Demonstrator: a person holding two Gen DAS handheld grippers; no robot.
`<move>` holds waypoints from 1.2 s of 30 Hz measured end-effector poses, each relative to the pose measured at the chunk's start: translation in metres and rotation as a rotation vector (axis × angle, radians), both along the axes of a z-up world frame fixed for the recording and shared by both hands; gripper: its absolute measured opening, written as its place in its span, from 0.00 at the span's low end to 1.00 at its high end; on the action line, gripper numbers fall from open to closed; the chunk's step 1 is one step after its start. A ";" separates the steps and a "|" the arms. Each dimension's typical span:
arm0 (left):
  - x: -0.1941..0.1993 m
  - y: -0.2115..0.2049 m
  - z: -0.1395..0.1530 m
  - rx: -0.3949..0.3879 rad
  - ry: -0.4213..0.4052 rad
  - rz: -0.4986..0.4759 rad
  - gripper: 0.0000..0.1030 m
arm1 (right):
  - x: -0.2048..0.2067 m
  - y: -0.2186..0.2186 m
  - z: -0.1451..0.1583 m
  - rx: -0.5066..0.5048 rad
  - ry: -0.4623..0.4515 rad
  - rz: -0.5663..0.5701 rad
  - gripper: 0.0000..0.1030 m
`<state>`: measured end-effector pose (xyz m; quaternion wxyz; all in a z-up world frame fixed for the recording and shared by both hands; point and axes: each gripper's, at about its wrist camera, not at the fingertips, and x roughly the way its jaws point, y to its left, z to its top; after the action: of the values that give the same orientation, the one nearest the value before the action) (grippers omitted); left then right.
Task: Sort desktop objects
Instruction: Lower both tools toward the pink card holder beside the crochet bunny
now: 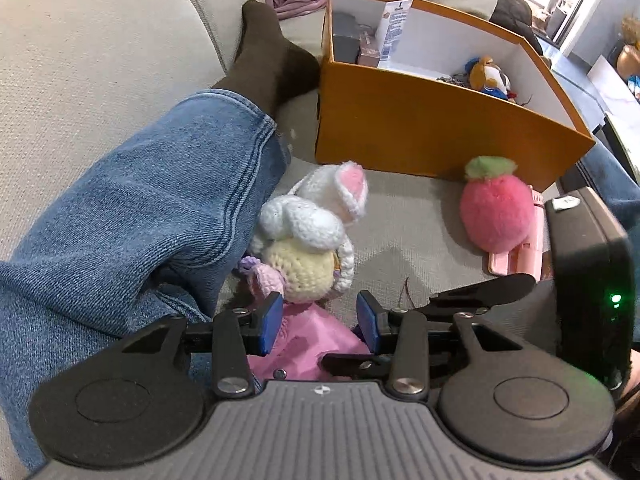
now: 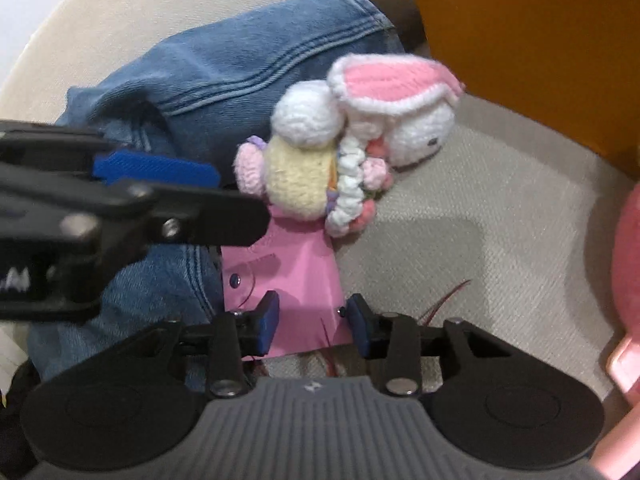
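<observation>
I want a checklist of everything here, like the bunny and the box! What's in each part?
Surface: beige sofa cushion.
Job's things: crochet bunny lying on a pink card; pink strawberry plush; orange box already holding toys.
Clutter: pink plastic item, red thread.
Grippers: left gripper open; right gripper open, astride the card.
Cables: nothing seen.
Surroundings: jeans leg, dark sock.
</observation>
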<state>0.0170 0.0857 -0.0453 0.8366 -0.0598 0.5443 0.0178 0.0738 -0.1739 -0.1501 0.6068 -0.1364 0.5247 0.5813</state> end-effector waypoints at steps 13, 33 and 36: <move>0.002 0.003 0.007 -0.086 -0.033 0.029 0.46 | 0.035 -0.058 0.069 0.118 -0.095 -0.189 0.00; 0.001 0.006 -0.003 -0.106 -0.005 0.053 0.47 | 0.022 -0.023 -0.007 -0.058 0.104 0.005 0.37; 0.001 0.006 -0.004 -0.105 -0.002 0.047 0.47 | 0.024 -0.027 -0.006 -0.043 0.129 -0.009 0.29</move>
<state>0.0178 0.0916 -0.0490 0.8322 -0.1163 0.5420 0.0087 0.0983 -0.2012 -0.1560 0.5710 -0.1093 0.5758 0.5749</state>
